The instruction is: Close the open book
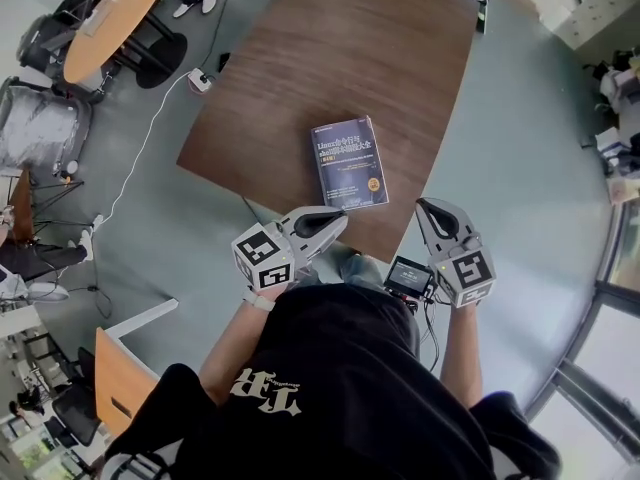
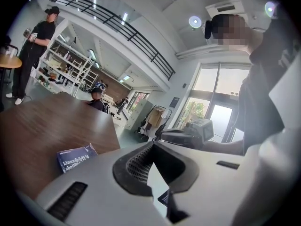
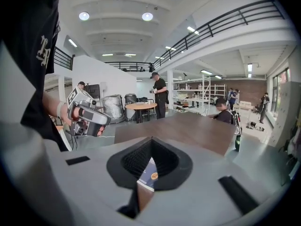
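Note:
A dark blue book [image 1: 348, 163] lies closed, cover up, on the brown wooden table [image 1: 330, 58] close to its near edge. My left gripper [image 1: 335, 220] hovers just off that edge, below and left of the book, jaws shut with nothing in them. Off the table's near right corner my right gripper [image 1: 428, 206] is likewise shut and empty. The left gripper view shows the book [image 2: 75, 157] to the left of the closed jaws [image 2: 151, 147]. In the right gripper view a sliver of the book [image 3: 149, 174] shows under the shut tips [image 3: 151, 139].
A round orange table [image 1: 115, 18] with chairs stands at the far left. A power strip [image 1: 200, 80] and its white cable lie on the floor by the table's left side. People stand and sit in the distance beyond the table [image 3: 160, 95].

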`<state>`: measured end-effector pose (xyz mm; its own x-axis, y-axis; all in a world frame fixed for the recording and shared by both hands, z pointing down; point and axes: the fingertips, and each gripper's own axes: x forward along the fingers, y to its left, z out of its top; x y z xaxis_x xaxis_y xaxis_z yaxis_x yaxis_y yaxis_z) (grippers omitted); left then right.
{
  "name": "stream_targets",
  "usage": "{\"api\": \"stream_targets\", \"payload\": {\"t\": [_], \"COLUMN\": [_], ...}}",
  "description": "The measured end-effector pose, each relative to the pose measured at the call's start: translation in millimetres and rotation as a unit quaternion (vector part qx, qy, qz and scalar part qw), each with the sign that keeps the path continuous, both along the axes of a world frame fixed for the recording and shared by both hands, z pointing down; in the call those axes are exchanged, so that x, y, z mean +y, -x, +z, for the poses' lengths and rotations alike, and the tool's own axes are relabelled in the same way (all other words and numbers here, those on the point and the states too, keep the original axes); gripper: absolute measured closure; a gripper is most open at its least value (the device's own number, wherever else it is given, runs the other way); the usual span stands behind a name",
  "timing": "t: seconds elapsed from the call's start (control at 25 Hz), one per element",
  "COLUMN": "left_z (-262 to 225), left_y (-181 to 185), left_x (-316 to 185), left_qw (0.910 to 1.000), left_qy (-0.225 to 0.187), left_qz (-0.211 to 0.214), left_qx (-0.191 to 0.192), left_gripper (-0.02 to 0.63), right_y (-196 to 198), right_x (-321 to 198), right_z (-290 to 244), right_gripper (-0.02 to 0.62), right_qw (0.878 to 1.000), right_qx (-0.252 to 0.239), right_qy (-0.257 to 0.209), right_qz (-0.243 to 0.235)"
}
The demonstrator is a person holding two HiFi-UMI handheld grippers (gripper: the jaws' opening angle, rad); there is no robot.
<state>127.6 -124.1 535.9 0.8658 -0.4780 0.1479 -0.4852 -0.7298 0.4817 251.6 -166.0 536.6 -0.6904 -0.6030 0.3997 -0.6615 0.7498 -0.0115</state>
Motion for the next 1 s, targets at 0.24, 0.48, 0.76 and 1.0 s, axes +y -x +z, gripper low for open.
{"api": "stream_targets", "payload": {"t": [0.24, 0.48, 0.76, 1.0], "left_z": [-9, -11, -13, -14], "left_y": [58, 117, 174, 204], "left_x": [9, 23, 44, 68], "left_qw": [0.9999, 0.9997, 0.9992, 0.9987], "left_qy": [-0.013, -0.025, -0.037, -0.036], "left_qz": [0.004, 0.002, 0.009, 0.024], "left_qx": [0.003, 0.004, 0.01, 0.024], "left_gripper": [0.6, 0.6, 0.6, 0.6], "right_y": [46, 90, 134, 162], "right_x": [17, 40, 66, 92], "right_z": [-9, -14, -22, -35], "right_gripper": [0.607, 0.607, 0.607, 0.607], "right_qw": [1.0, 0.998, 0.995, 0.993], "right_qx": [0.002, -0.01, -0.023, -0.022], "right_qy": [0.0, 0.009, 0.008, 0.001], "right_qz": [0.027, 0.055, 0.094, 0.116]}}
